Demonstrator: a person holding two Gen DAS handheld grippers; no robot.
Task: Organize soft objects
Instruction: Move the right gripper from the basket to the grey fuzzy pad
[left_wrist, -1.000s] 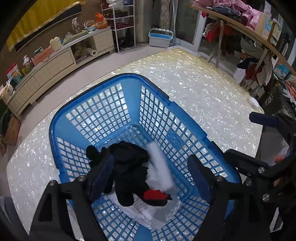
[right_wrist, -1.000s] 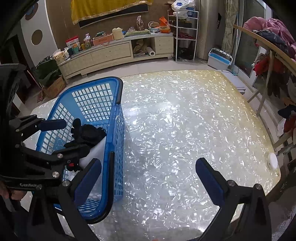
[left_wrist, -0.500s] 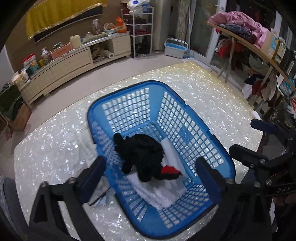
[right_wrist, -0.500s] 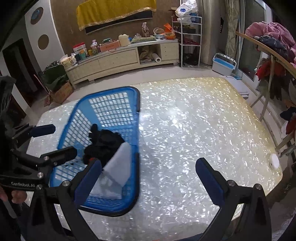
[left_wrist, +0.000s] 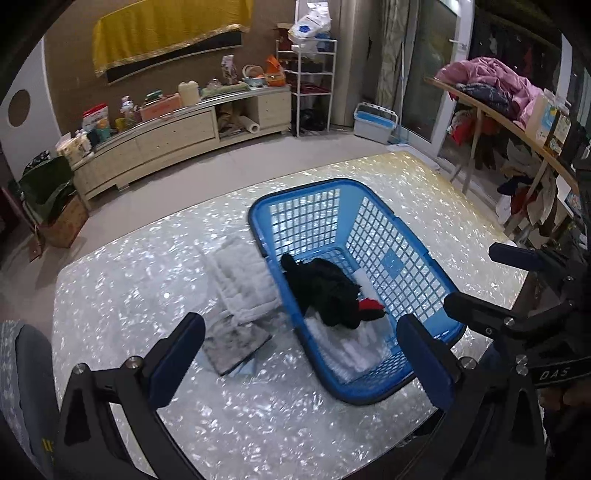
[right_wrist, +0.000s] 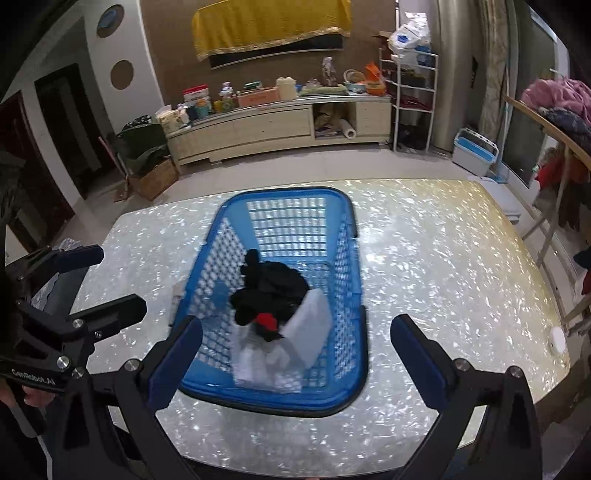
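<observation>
Both tongs hang released and empty above the surface (left_wrist: 258, 424): the left tongs (left_wrist: 299, 356) and the right tongs (right_wrist: 295, 350). The blue basket (left_wrist: 402, 258) holds a black plush (left_wrist: 325, 291) lying on a white cloth (left_wrist: 362, 354). A white towel (left_wrist: 243, 280) and a grey cloth (left_wrist: 236, 343) lie just beside the basket.

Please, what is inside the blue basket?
The blue basket holds a black soft toy with a red part, lying on white cloth. Whatever is under the toy and cloth is covered.
</observation>
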